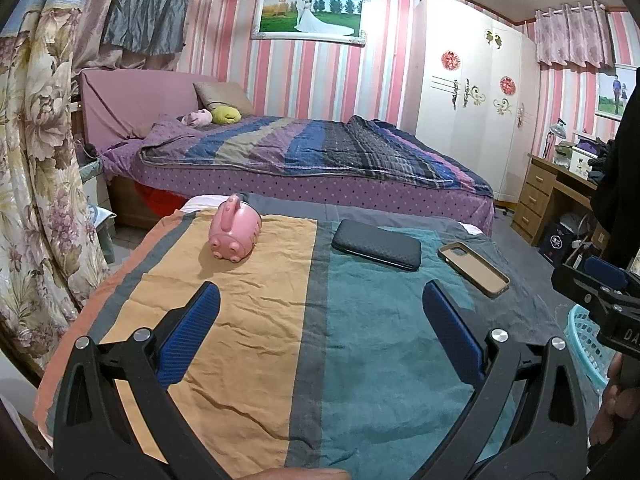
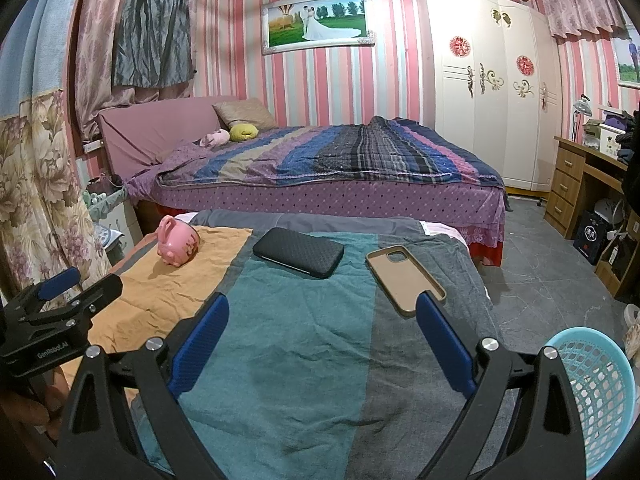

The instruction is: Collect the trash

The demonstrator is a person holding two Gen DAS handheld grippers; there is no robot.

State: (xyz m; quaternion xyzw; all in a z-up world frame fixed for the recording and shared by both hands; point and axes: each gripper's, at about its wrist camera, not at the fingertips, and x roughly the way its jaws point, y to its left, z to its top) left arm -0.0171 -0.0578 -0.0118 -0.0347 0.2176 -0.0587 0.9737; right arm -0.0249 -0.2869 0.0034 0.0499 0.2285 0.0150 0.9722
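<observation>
A cloth-covered table (image 1: 352, 340) holds a pink pig figure (image 1: 235, 236), a black case (image 1: 377, 245) and a tan phone case (image 1: 474, 267). They also show in the right wrist view: the pig (image 2: 178, 245), the black case (image 2: 298, 253) and the phone case (image 2: 405, 280). My left gripper (image 1: 320, 300) is open and empty above the near part of the cloth. My right gripper (image 2: 322, 312) is open and empty, its right finger just in front of the phone case. A light blue mesh basket (image 2: 596, 396) stands at the right of the table, also in the left wrist view (image 1: 588, 344).
A bed (image 2: 340, 168) with a striped quilt lies behind the table. A white wardrobe (image 2: 492, 80) and a wooden desk (image 2: 580, 184) stand at the right. Floral curtains (image 1: 40, 160) hang at the left. Grey floor (image 2: 540, 280) lies right of the table.
</observation>
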